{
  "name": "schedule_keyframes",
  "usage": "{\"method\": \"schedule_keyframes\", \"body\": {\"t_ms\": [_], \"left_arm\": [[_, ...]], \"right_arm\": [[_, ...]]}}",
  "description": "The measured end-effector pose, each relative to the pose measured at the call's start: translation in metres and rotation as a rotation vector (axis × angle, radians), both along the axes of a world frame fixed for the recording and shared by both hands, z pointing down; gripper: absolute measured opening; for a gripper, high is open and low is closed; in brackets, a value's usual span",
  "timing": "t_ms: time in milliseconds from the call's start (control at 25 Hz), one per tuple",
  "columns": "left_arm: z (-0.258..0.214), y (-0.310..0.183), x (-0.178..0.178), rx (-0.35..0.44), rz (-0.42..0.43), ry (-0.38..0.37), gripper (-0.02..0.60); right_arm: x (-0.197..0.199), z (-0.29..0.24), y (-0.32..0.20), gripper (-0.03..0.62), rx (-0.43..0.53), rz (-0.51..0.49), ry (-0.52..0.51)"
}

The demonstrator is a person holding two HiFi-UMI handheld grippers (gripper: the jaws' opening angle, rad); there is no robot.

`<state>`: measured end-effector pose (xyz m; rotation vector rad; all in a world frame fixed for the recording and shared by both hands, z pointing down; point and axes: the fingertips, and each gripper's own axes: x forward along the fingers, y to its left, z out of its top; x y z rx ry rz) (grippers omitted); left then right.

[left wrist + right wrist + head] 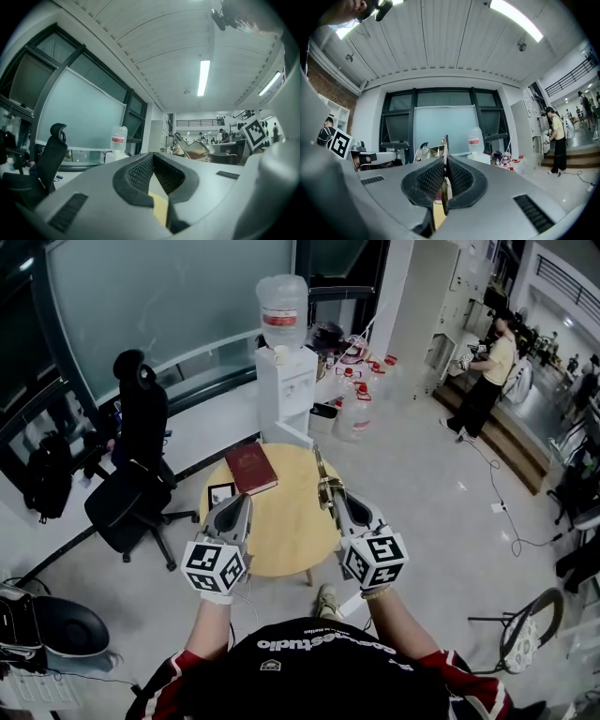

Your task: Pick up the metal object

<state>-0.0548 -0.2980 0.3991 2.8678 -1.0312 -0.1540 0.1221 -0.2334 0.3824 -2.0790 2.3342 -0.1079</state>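
Office floor with a round wooden table (pixel 281 545) at centre; a red book (pixel 251 468) lies on the far side of the table

Right gripper (pixel 328 491): held level above the right part of the table, jaws clenched on the metal object (pixel 319 468). The object is a thin flat strip, clear of the table top. It stands on edge so that its flat faces meet the two pads, which judging by the hold gives the firmest grip on so thin a part. In the right gripper view the strip runs along the centre line between the pads and projects past the fingertips (pixel 451 165), out over the table

Left gripper (pixel 234 510): held level above the near left part of the table, jaws closed, tips together, nothing between them. It takes no part in the hold and appears parked clear of the strip
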Motion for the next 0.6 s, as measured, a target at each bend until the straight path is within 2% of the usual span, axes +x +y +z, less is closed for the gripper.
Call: {"method": "schedule_keyframes", "body": {"t_ms": [600], "left_arm": [[0.004,0.000,-0.011,-0.007,-0.011,0.009,0.017]], "right_arm": [[-0.012,0.005,0.001,0.031,-0.018,-0.027,0.009]]}}
